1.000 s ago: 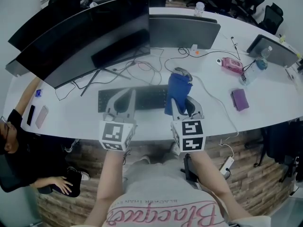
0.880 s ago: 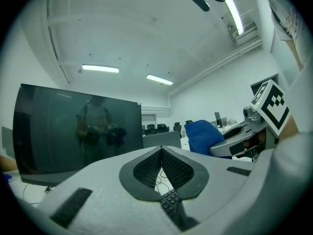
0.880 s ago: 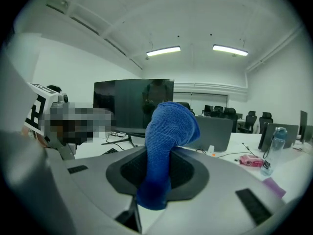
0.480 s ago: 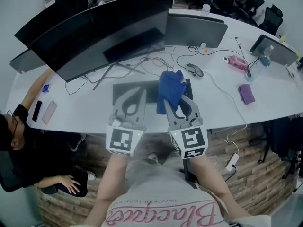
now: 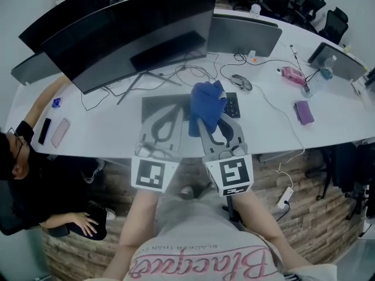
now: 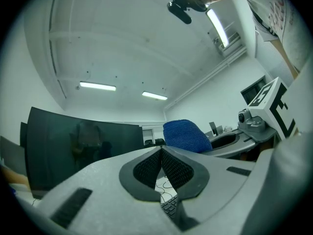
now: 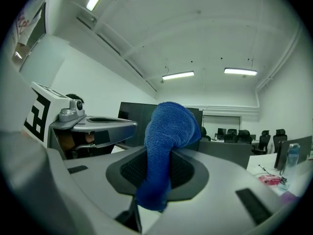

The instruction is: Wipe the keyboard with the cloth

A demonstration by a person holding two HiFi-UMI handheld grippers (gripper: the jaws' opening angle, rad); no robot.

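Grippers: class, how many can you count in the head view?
2. The left gripper, shut and empty, is over the keyboard; the right gripper, beside it, is shut on the cloth.

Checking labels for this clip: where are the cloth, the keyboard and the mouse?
cloth (image 5: 205,101), head view, middle of the bunched blue fabric.
keyboard (image 5: 232,105), head view, its right end, beside the cloth.
mouse (image 5: 241,85), head view, its dark top.
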